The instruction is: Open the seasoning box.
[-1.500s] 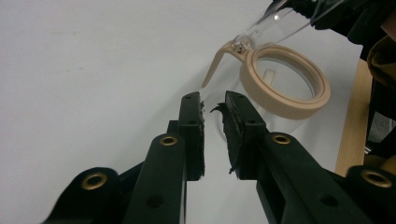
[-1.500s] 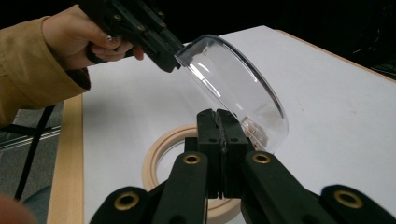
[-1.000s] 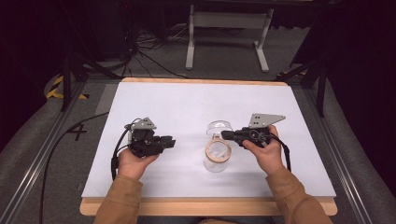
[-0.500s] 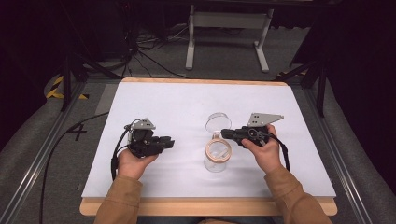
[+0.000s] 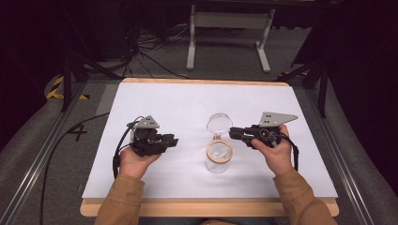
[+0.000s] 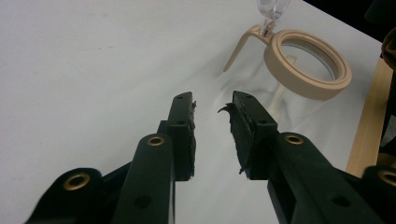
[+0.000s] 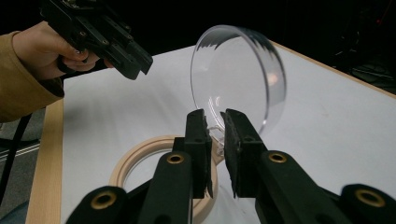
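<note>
Jar (image 5: 217, 159) upright; hinged lid (image 7: 238, 77) tilted open, R gripper (image 7: 215, 135) gripping hinge.

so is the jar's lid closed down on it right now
No, the clear lid stands tipped up, away from the jar's tan rim, with the right gripper at its hinge.

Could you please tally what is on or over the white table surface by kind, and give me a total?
Clear glass jar with a tan rim and hinged clear lid: 1
Handheld grippers: 2, the left gripper and the right gripper
Total: 3
</note>
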{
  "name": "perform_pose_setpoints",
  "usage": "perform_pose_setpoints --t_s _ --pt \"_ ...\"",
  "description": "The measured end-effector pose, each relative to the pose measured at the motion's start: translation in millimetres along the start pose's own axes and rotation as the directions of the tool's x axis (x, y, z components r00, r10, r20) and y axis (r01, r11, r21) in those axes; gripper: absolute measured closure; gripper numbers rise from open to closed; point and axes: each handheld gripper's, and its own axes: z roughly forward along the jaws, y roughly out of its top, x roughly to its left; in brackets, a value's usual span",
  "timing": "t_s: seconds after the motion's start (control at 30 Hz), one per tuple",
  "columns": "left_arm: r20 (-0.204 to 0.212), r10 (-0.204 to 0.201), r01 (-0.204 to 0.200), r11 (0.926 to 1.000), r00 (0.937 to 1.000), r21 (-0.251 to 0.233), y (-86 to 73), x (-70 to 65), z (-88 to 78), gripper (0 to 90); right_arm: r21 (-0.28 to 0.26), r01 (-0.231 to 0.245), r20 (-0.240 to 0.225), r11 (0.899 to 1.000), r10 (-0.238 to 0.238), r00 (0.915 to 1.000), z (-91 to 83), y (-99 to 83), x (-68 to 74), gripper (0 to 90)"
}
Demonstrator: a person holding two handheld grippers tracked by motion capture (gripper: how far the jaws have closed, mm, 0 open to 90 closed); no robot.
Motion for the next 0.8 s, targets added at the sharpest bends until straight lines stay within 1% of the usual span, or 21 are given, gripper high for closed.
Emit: perform_pose_setpoints --t_s 0.03,0.07,0.1,0.13,0.2,0.23,0.27,0.3,0.33,0.37,0.4,0.47,0.5,0.53,0.57,0.6,0.63,0.67,0.73,0.77,0.8 --pt "0.000 0.000 0.000 1.0000 1.0000 0.004 0.7 -0.8 0.5 69.5 0.000 0.000 0.000 1.000 0.000 1.0000 0.0 0.0 0.0 79.4" --pt "-0.004 0.015 -0.014 0.9999 0.9999 0.009 2.4 -1.3 2.4 69.1 -0.002 -0.005 0.015 1.000 0.005 0.9999 -6.0 0.0 -1.8 77.5" --pt "-0.004 0.015 -0.014 0.9999 0.9999 0.009 2.4 -1.3 2.4 68.7 -0.003 -0.008 0.021 1.000 0.008 0.9997 -8.2 -0.1 -2.6 76.6" --pt "-0.011 0.026 -0.026 0.9995 0.9996 0.015 3.7 -0.5 4.3 68.1 -0.004 -0.014 0.033 1.000 0.014 0.9994 -11.9 -0.5 -4.3 75.2" --pt "-0.013 0.018 -0.018 0.9996 0.9997 0.022 3.6 -0.4 5.7 67.8 -0.002 -0.018 0.042 1.000 0.018 0.9990 -14.2 -1.0 -5.5 74.4" --pt "-0.032 0.027 -0.026 0.9989 0.9991 0.040 3.7 2.4 7.2 66.9 0.001 -0.028 0.060 1.000 0.028 0.9978 -21.1 -2.8 -9.8 72.3" --pt "-0.034 0.021 -0.019 0.9985 0.9992 0.052 3.7 3.6 7.0 66.6 0.000 -0.034 0.069 0.999 0.034 0.9970 -24.5 -3.6 -11.7 71.9" --pt "-0.038 0.018 -0.016 0.9988 0.9991 0.046 3.5 5.6 7.5 66.4 0.003 -0.035 0.078 0.999 0.034 0.9964 -27.2 -4.2 -13.5 71.4" --pt "-0.037 0.016 -0.014 0.9986 0.9992 0.051 3.4 7.9 7.0 66.2 0.006 -0.042 0.092 0.999 0.041 0.9950 -30.5 -5.1 -15.4 70.6" --pt "-0.040 -0.001 0.003 0.9988 0.9992 0.048 2.9 9.3 7.1 66.0 0.008 -0.048 0.100 0.999 0.046 0.9939 -33.7 -6.2 -17.6 69.6" --pt "-0.047 0.002 0.001 0.9985 0.9989 0.055 2.7 12.0 6.4 65.7 0.012 -0.053 0.111 0.999 0.052 0.9925 -36.7 -7.5 -19.8 69.3" --pt "-0.055 -0.010 0.014 0.9983 0.9984 0.057 1.8 15.8 5.9 65.5 0.018 -0.061 0.138 0.998 0.058 0.9887 -42.8 -10.4 -24.0 67.7" --pt "-0.058 -0.017 0.020 0.9984 0.9982 0.054 1.0 18.7 6.1 65.5 0.018 -0.069 0.144 0.997 0.066 0.9874 -44.4 -11.8 -25.6 67.0" --pt "-0.067 -0.017 0.022 0.9977 0.9976 0.064 0.3 21.1 5.3 65.1 0.019 -0.080 0.156 0.997 0.076 0.9849 -46.4 -14.2 -28.5 66.2" --pt "-0.067 -0.017 0.022 0.9977 0.9976 0.064 0.3 21.1 5.3 64.7 0.019 -0.080 0.156 0.997 0.076 0.9849 -46.4 -14.2 -28.5 66.2" --pt "-0.077 -0.035 0.040 0.9974 0.9964 0.061 -2.0 25.4 5.4 64.2 0.033 -0.096 0.183 0.995 0.089 0.9790 -48.6 -18.6 -32.9 63.5" --pt "-0.077 -0.035 0.040 0.9974 0.9964 0.061 -2.0 25.4 5.4 63.8 0.041 -0.101 0.194 0.994 0.092 0.9768 -49.1 -19.9 -34.4 62.2" --pt "-0.090 -0.042 0.048 0.9968 0.9951 0.064 -4.1 30.0 5.1 63.6 0.055 -0.106 0.210 0.993 0.093 0.9733 -50.1 -22.4 -37.2 61.4" --pt "-0.094 -0.057 0.063 0.9961 0.9940 0.061 -6.3 34.0 4.4 63.6 0.070 -0.117 0.235 0.991 0.097 0.9672 -52.0 -26.0 -41.2 59.6" --pt "-0.094 -0.057 0.063 0.9961 0.9940 0.061 -6.3 34.0 4.4 63.4 0.070 -0.117 0.235 0.991 0.097 0.9672 -52.0 -26.0 -41.2 59.6" --pt "-0.100 -0.065 0.072 0.9955 0.9928 0.062 -8.3 37.2 4.1 63.4 0.090 -0.134 0.261 0.987 0.106 0.9595 -53.9 -31.4 -47.4 58.0"
